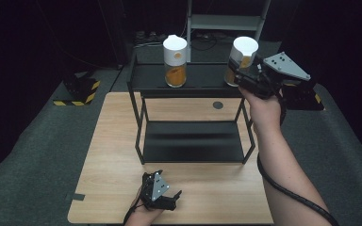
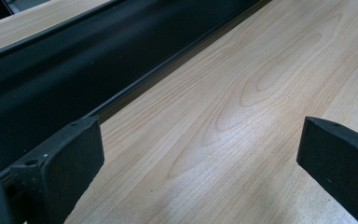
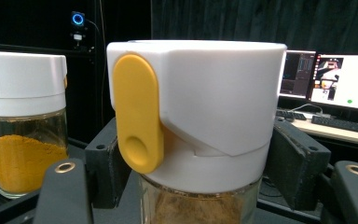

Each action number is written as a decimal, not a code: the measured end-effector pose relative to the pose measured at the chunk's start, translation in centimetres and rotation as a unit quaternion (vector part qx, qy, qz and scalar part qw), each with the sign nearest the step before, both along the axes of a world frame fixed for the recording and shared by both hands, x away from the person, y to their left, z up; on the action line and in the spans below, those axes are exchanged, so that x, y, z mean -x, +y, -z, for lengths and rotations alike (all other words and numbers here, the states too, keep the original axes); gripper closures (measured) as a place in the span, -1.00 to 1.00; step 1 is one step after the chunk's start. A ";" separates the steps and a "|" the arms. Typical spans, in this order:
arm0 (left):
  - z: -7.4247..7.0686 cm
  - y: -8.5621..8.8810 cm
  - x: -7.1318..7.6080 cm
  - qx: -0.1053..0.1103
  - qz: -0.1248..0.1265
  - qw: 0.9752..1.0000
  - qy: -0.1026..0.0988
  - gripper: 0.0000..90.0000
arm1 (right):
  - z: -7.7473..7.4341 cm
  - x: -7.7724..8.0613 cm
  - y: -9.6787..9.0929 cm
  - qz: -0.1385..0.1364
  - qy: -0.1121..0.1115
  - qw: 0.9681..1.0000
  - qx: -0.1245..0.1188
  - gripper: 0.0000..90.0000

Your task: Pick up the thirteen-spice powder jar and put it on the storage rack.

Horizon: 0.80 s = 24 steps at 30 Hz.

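Two glass spice jars with white lids and orange powder stand on the top level of a black two-tier shelf. My right gripper is shut on the right jar just under its lid. In the right gripper view that jar shows a yellow tab on its lid, with a black pad on each side. The left jar stands alone further left, also seen as the other jar. My left gripper rests open near the table's front edge, with bare wood between its fingers.
The wooden table carries the shelf at its middle and back. A round grey grommet sits in the tabletop behind the shelf's lower level. Grey floor surrounds the table. Monitors stand in the background.
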State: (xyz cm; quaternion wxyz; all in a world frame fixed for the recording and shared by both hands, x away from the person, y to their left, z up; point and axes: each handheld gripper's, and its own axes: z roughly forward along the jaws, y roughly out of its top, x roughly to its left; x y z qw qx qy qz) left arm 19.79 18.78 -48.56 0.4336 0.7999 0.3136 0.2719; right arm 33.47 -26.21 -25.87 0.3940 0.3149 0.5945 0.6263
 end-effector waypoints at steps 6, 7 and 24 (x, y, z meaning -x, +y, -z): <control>0.0 0.0 0.0 -0.001 0.000 1.000 -0.001 -0.98 | 0.1 -0.2 0.2 -0.002 0.003 1.000 0.003 -0.34; 0.0 0.0 0.0 -0.001 0.000 1.000 -0.001 -0.98 | 0.1 -0.3 0.2 -0.002 0.003 1.000 0.004 -0.34; 0.0 0.1 0.0 0.002 0.002 1.000 -0.001 -0.98 | 0.3 -1.2 0.5 -0.002 0.012 1.000 -0.005 -0.34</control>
